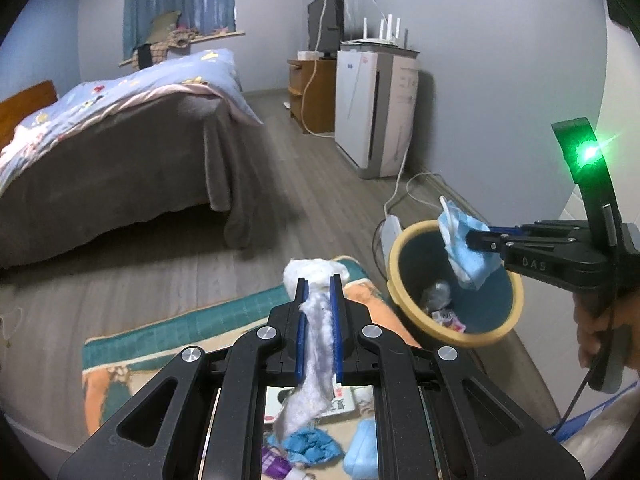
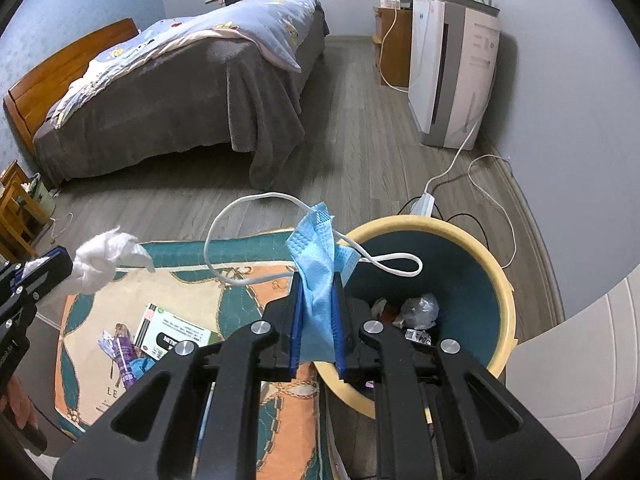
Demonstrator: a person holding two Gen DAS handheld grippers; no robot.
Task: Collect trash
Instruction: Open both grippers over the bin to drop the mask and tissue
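My left gripper (image 1: 319,280) is shut on a white crumpled tissue (image 1: 316,332) and holds it above the rug; the tissue also shows in the right wrist view (image 2: 104,264). My right gripper (image 2: 317,280) is shut on a blue face mask (image 2: 318,264) with white ear loops, held over the near rim of the yellow-rimmed teal trash bin (image 2: 496,280). In the left wrist view the mask (image 1: 464,244) hangs above the bin (image 1: 404,248), which holds several scraps.
On the patterned rug (image 2: 240,300) lie a printed box (image 2: 176,336), a purple wrapper (image 2: 122,356) and blue scraps (image 1: 312,444). A bed (image 1: 120,140) stands at left, an air purifier (image 1: 372,108) by the wall, and cables with a power strip (image 2: 424,204) behind the bin.
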